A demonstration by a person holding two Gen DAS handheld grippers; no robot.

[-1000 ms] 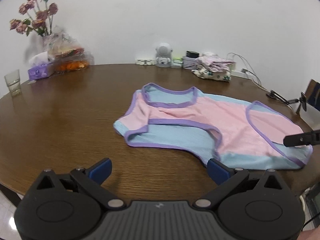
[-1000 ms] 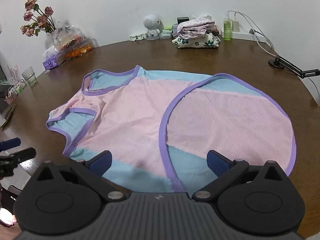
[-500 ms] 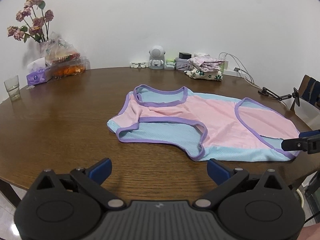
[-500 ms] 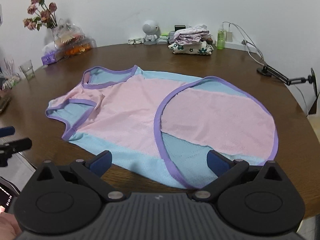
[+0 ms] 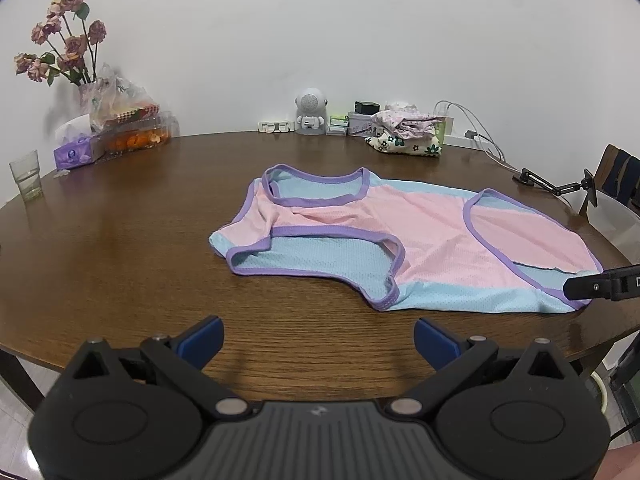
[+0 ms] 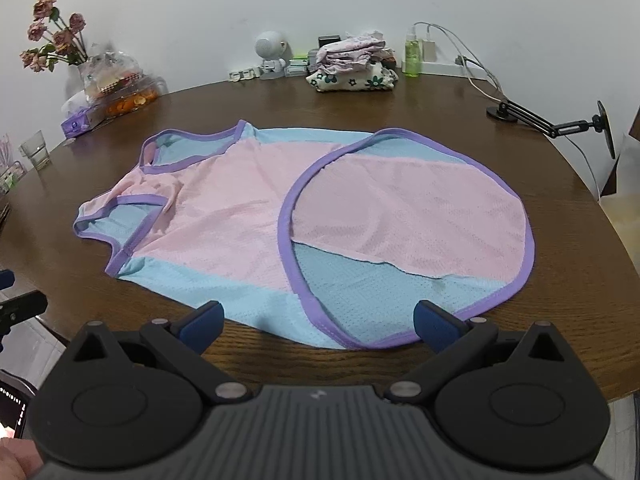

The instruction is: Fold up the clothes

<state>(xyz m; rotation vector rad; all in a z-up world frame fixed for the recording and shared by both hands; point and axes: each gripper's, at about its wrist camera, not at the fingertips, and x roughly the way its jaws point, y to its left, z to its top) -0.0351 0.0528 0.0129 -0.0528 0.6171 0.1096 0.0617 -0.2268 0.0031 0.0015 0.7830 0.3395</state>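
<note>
A pink and light-blue sleeveless top [image 5: 400,240] with purple trim lies flat on the round wooden table [image 5: 120,264]; it also shows in the right wrist view [image 6: 320,216]. My left gripper [image 5: 318,340] is open and empty, above the table's near edge, short of the top's armhole. My right gripper [image 6: 318,326] is open and empty, just over the top's blue hem at the near edge. A right finger [image 5: 600,286] shows at the far right of the left wrist view, by the hem.
Folded clothes [image 6: 352,68] sit at the back by the wall. A vase of flowers [image 5: 76,76], a tissue box [image 5: 76,154], a glass [image 5: 26,176], a small speaker [image 5: 310,118], cables and a black clamp arm [image 6: 552,124] ring the table edge.
Both grippers have drawn back toward the table's near edge, away from the top. The top lies still, and both grippers stay open.
</note>
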